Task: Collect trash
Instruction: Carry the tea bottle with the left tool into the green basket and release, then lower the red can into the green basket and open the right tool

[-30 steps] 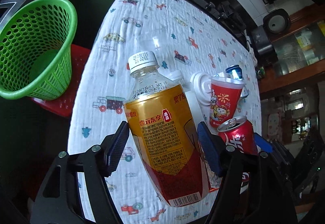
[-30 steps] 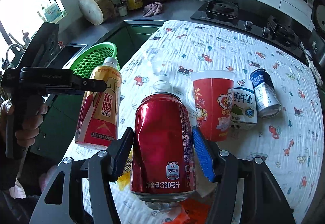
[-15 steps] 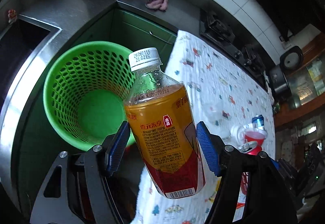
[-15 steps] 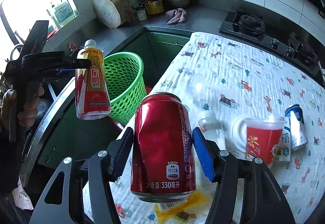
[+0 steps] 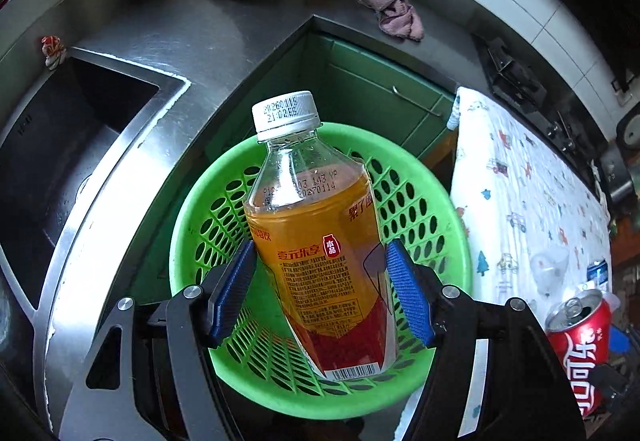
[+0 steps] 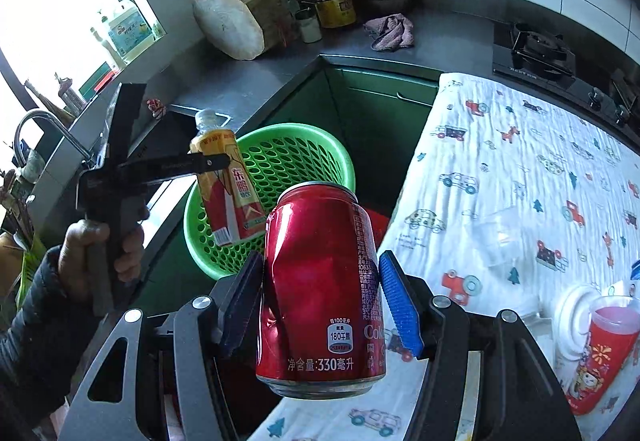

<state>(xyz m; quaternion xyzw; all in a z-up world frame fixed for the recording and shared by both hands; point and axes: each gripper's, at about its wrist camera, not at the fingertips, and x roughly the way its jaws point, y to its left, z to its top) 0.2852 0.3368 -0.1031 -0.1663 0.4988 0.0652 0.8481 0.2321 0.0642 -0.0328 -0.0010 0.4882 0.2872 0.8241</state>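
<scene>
My left gripper (image 5: 320, 285) is shut on an orange drink bottle (image 5: 320, 241) with a white cap, held upright right above the green perforated basket (image 5: 436, 197). In the right wrist view the same bottle (image 6: 228, 185) hangs over the basket (image 6: 296, 149), gripped by the left gripper (image 6: 216, 165). My right gripper (image 6: 320, 297) is shut on a dented red cola can (image 6: 320, 281), held in the air beside the table edge, to the right of the basket. The can also shows in the left wrist view (image 5: 580, 345).
A table with a patterned white cloth (image 6: 520, 161) carries a red cup (image 6: 600, 357) and a clear plastic cup (image 5: 548, 269). A steel sink (image 5: 60, 145), a wooden block (image 6: 236, 21), a pink rag (image 6: 390, 31) and a stove (image 6: 536, 49) sit on the counter.
My left gripper has carried the bottle from over the table to above the basket. My right gripper has lifted the can off the table and moved it left towards the basket.
</scene>
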